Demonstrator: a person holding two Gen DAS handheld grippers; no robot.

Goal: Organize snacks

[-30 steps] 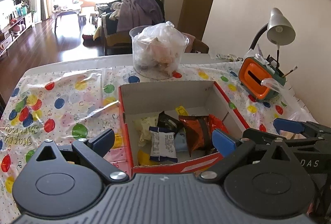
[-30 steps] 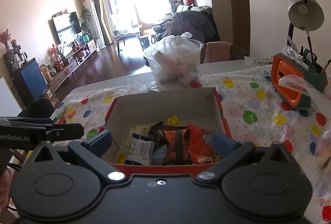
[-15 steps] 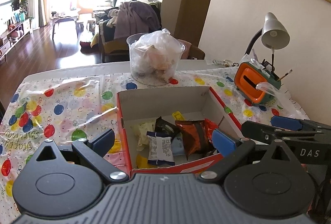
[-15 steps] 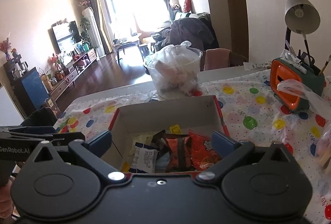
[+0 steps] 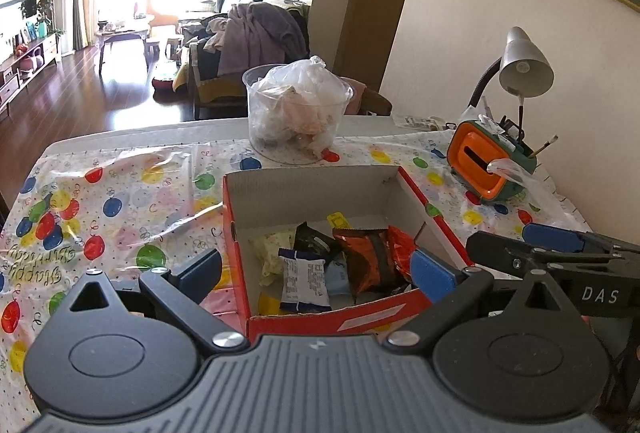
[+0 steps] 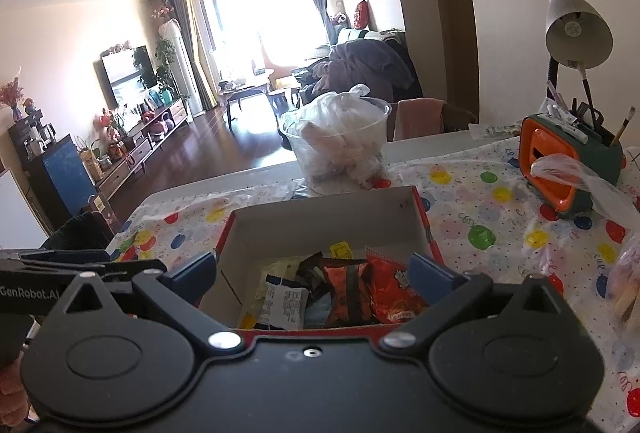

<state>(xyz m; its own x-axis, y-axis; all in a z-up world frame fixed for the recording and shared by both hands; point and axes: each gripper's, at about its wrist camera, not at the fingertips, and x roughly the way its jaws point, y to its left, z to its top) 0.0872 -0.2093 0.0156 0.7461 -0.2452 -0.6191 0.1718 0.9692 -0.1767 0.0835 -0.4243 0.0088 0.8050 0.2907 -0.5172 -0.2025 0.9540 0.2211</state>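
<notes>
Both pairs of jaws stand spread wide and hold nothing: the left gripper (image 5: 316,267) and the right gripper (image 6: 314,271) each hang at the near edge of the red cardboard box (image 5: 236,233), with their blue pads apart over its front wall. The snacks lie in a loose heap in the near half of the box: an orange-red packet (image 5: 370,257) toward the box's right wall, a white-and-blue packet (image 5: 304,283) left of it near the front wall, a dark packet (image 5: 314,239) behind these, and a pale yellow one (image 5: 272,251) toward the left wall. The far half of the box floor is bare. No loose snack shows on the balloon-print cloth (image 5: 120,201) left of the box, so the gathering looks largely done, and what remains is probably tidying the heap. To do that well, I would pick the topmost packet, take it by a crimped end rather than the puffed middle, and keep the jaws clear of the box's front wall while lowering.
</notes>
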